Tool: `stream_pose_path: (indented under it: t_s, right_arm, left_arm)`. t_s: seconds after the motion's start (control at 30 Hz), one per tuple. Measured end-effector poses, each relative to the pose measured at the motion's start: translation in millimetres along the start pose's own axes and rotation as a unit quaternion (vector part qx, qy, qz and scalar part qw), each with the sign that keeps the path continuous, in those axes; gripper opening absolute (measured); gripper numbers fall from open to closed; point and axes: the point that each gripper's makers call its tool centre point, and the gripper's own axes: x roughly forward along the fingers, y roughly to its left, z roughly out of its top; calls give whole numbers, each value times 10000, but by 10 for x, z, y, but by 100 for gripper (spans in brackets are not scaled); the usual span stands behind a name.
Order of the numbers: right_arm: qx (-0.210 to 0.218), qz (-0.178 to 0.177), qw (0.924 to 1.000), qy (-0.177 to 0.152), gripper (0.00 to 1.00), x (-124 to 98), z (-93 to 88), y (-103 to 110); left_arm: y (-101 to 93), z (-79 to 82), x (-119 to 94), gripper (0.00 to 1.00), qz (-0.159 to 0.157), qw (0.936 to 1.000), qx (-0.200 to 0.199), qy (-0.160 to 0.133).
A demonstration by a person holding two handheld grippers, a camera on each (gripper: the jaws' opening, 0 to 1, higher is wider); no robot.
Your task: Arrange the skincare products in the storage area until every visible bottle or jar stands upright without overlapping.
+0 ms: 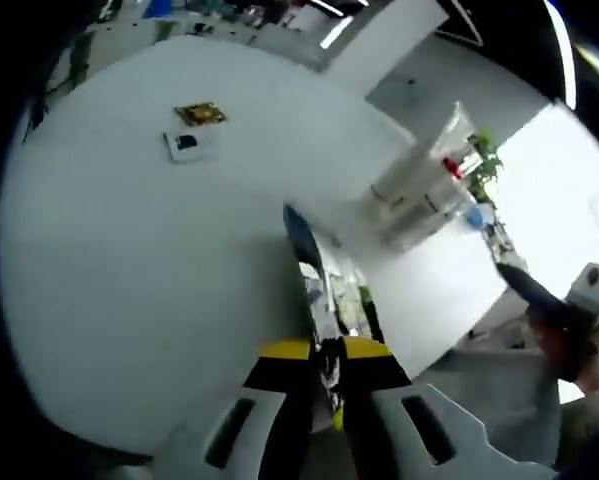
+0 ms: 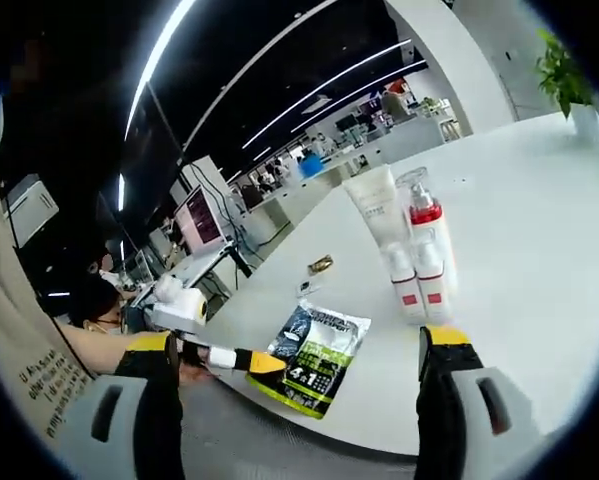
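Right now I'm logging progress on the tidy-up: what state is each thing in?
Left gripper: shut on the sachet's edge.
Right gripper: open, holding nothing.
Sachet: lying flat at the table edge.
White tube: upright.
Pump bottle: upright.
Two small bottles: upright, side by side.

Left gripper view: sits very close over white counter (image 1: pixel 129 280), tilted, looks along pouch (image 1: pixel 314 290) edge toward bottles (image 1: pixel 419 190). Right gripper view: sits back off counter edge, looks level across it. Both share counter, pouch (image 2: pixel 314 355), bottles (image 2: pixel 409 250).
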Motion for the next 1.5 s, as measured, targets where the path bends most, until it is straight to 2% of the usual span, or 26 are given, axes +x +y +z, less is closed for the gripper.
stream_pose_path:
  t_s: [0.07,0.17,0.33,0.43,0.53,0.6,0.67,0.73,0.8,0.83,0.93,1.1,1.27,1.37,1.5]
  right_arm:
    - [1,-4,10000,6,100,0,-2,-2]
    - [6,-6,10000,2,100,0,-1,-6]
    - [40,-16,10000,-28,100,-4,8,-14]
    - [56,-12,10000,-41,100,-4,11,-19]
    - [57,-11,10000,-36,100,-3,10,-18]
    - [52,-22,10000,-37,100,-4,10,-21]
    - [59,-29,10000,-51,100,-6,14,-22]
    - [65,-41,10000,-59,100,-8,15,-28]
    - [54,-71,9999,-71,100,-12,18,-37]
    - [41,-89,9999,-69,100,-14,17,-42]
    - [-12,-132,9999,-56,100,-14,13,-46]
    - [-45,-170,9998,-27,100,-12,4,-54]
    - [-6,-221,9997,-72,100,-19,16,-79]
    - [-13,-257,9996,-74,100,-22,16,-91]
    - [-69,-380,9992,-69,100,-26,14,-131]
  left_arm:
    - [40,-41,1,10,159,9990,402,139]
    - [67,-65,-5,13,265,9968,710,255]
    - [147,-92,-33,18,560,9850,1545,520]
    - [154,-96,-33,24,618,9802,1769,636]
    - [160,9,-57,34,785,9687,2273,610]
    - [104,65,-43,40,717,9605,2624,581]
    - [-6,125,-6,44,505,9518,2991,451]
    - [-99,128,39,48,302,9493,3100,425]
    - [-131,130,77,54,256,9478,3150,423]
    - [-174,136,112,56,141,9412,3353,396]
    - [-210,114,160,59,69,9344,3535,437]
    - [-163,117,227,62,61,9288,3669,513]
    - [-91,74,276,62,67,9225,3792,721]
    - [-42,19,320,63,85,9161,3906,902]
    - [-50,25,361,66,27,9197,3820,910]
